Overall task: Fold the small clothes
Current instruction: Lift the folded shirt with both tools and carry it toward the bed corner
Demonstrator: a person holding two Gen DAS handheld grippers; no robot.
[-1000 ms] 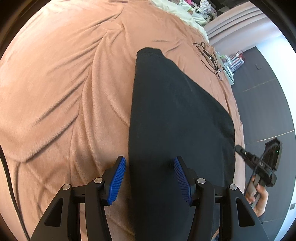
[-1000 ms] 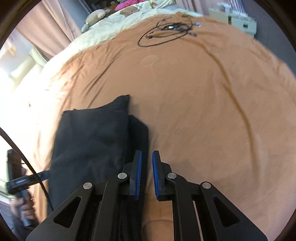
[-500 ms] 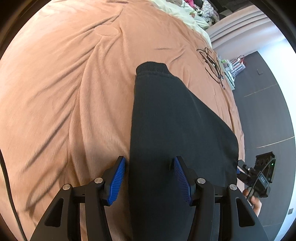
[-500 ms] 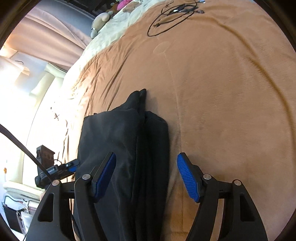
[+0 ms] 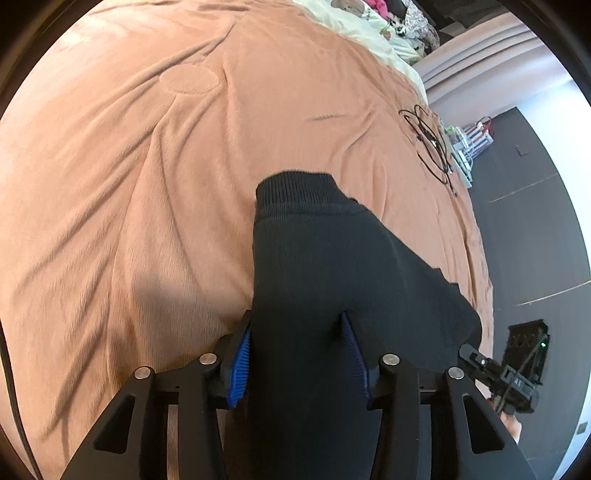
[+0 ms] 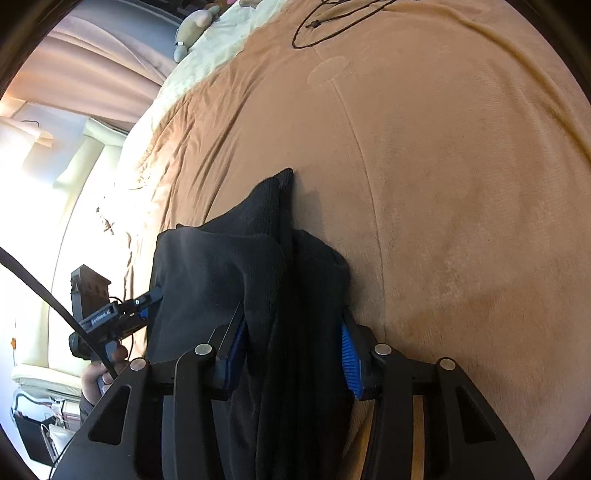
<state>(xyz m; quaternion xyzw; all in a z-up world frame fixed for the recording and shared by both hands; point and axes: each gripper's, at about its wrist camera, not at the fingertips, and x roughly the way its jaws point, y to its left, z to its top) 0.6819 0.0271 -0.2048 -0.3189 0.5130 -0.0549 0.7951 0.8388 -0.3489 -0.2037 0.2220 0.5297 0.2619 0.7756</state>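
A black knit garment (image 5: 332, 266) with a ribbed cuff lies folded lengthwise on an orange-brown blanket (image 5: 147, 166). My left gripper (image 5: 297, 354) is open, its blue pads on either side of the near end of the garment. In the right wrist view the same garment (image 6: 258, 266) bunches up between the pads of my right gripper (image 6: 293, 354), which is open and straddles its other near edge. Each gripper shows in the other's view, the right one (image 5: 509, 376) at the far right and the left one (image 6: 110, 317) at the left.
A tangle of black cables (image 5: 432, 144) lies on the blanket far right; it also shows in the right wrist view (image 6: 332, 22). Cream bedding (image 5: 362, 26) and soft toys (image 6: 192, 26) sit at the head end. Dark floor (image 5: 535, 240) lies beyond the bed's right edge.
The right gripper has opened and moved onto the garment's edge. Both grippers have pushed forward over the garment, which has bunched and shortened toward its cuff.
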